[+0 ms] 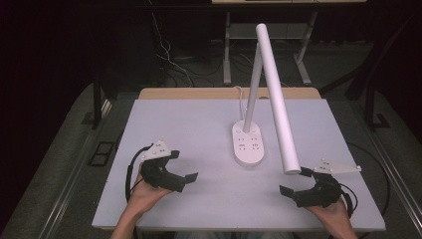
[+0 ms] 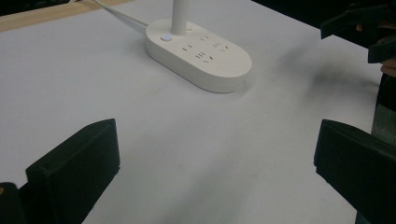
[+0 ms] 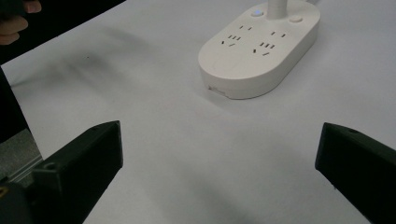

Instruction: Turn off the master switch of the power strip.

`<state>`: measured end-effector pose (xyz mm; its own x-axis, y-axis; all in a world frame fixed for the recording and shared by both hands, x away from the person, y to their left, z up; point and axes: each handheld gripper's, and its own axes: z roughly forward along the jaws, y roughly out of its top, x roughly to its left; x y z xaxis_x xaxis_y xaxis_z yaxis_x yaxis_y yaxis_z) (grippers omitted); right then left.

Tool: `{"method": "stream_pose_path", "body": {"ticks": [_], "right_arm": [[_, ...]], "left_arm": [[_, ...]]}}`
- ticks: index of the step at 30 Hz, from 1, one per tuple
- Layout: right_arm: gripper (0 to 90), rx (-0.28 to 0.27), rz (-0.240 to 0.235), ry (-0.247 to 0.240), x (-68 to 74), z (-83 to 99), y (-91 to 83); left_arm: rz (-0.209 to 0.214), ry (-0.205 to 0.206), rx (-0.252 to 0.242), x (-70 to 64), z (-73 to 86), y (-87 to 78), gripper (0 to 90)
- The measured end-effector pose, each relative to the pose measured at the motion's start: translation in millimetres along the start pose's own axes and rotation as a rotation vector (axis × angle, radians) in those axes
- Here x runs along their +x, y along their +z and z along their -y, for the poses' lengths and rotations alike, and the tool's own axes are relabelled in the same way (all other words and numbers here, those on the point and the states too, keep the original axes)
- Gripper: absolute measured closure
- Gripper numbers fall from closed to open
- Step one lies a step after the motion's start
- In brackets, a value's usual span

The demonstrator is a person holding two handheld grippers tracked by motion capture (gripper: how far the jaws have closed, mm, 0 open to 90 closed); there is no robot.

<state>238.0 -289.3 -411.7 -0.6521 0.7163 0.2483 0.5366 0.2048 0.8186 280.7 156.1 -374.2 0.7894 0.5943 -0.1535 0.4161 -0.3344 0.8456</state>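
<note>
Standing near the middle of the white table (image 1: 164,119), a white desk lamp (image 1: 249,144) is seen, its oval socket base flat and its light bar tilted down. The left gripper (image 1: 181,169) and right gripper (image 1: 293,183) are held apart from it, jaws spread wide, nothing gripped.

A white desk lamp (image 1: 268,84) stands mid-table. Its oval base (image 1: 248,143) carries sockets; its long tube head (image 1: 276,97) slopes down.
</note>
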Motion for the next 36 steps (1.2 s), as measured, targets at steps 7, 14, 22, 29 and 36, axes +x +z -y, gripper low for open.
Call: {"method": "stream_pose_path", "body": {"ticks": [7,14,22,29,36], "right_arm": [[0.1,0.006,-0.001,-0.004,0.0,0.2,0.2],[0.1,0.008,-0.002,-0.007,0.1,0.5,0.4],[0.1,0.010,0.000,-0.005,-0.2,0.8,-0.3],[0.1,0.012,-0.003,-0.008,-0.2,1.1,-0.3],[0.1,0.015,-0.003,-0.013,-0.8,1.4,-0.3]], "left_arm": [[0.005,0.001,0.010,2.4,-9.5,6.1,0.0],[0.014,0.018,0.023,3.2,-20.3,14.3,0.0],[0.023,0.047,0.040,3.2,-37.0,23.6,0.0],[0.033,0.082,0.060,2.1,-50.6,34.9,0.0],[0.043,0.105,0.081,3.1,-61.1,47.7,0.0]]}}
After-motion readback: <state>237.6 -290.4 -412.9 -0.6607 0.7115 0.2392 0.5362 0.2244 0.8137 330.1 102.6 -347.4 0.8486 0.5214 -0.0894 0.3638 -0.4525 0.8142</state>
